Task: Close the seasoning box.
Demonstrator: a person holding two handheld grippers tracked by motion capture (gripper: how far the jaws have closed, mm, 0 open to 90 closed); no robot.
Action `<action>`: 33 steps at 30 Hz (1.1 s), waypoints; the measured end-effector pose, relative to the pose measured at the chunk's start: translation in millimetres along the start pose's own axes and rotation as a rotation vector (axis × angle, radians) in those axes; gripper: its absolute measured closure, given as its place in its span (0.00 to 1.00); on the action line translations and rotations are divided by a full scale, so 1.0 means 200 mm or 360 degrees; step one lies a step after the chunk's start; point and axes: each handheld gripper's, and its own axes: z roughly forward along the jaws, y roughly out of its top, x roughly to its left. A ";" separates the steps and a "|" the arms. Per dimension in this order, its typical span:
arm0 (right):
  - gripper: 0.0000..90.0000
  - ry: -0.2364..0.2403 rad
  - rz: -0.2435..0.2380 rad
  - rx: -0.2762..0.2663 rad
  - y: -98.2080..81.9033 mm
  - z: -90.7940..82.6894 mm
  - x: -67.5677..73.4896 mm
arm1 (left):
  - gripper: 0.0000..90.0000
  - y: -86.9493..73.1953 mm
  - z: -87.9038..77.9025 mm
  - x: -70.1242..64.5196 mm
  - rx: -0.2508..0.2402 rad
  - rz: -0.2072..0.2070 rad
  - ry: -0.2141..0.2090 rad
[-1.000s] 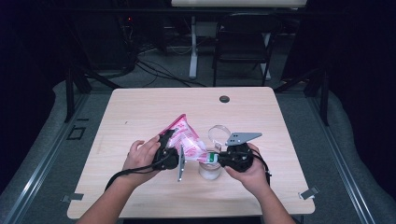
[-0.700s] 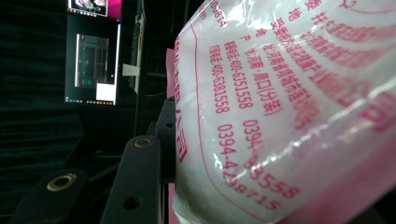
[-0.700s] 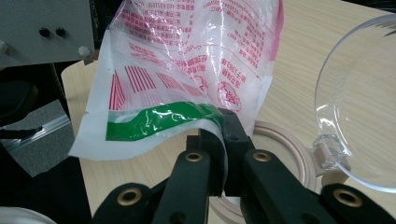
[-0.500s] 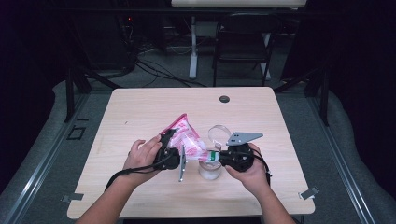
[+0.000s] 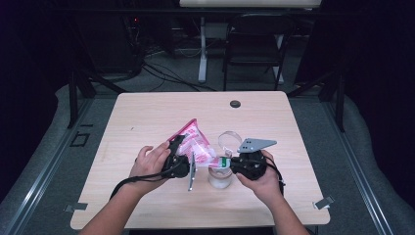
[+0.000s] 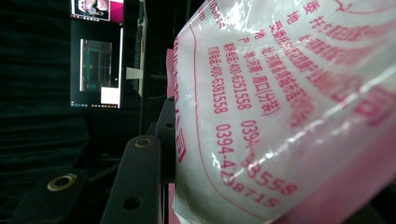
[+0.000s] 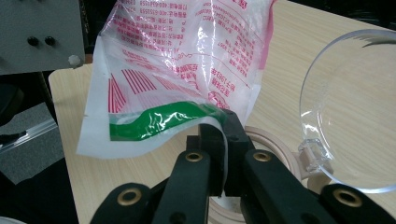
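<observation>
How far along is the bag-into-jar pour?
Done: the jar is open, its clear lid hinged back. In hand: left gripper holds the pink bag, right gripper pinches its green-striped corner over the jar. Left: no contents visibly pouring yet.

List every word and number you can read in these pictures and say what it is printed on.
"400-6381558" - pink print on the plastic bag, left gripper view.
"400-6351558" - the line beside it on the same bag.
"0394-", then digits ending "8715" - lower on the bag; the middle is creased and unsure.
Rows of Chinese characters on the bag: too blurred to quote.
Pink print on the bag in the right gripper view: too small to read.
Green band: no text readable.
</observation>
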 end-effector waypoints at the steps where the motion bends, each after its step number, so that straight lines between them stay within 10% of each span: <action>1: 1.00 -0.0001 0.0003 -0.0003 0.00 0.00 0.00 | 0.71 0.00 0.00 0.00 0.0001 0.0003 -0.0003; 33: 1.00 0.0016 0.0004 0.0016 -0.01 -0.01 -0.01 | 0.71 0.04 -0.03 0.03 -0.0001 0.0116 0.0059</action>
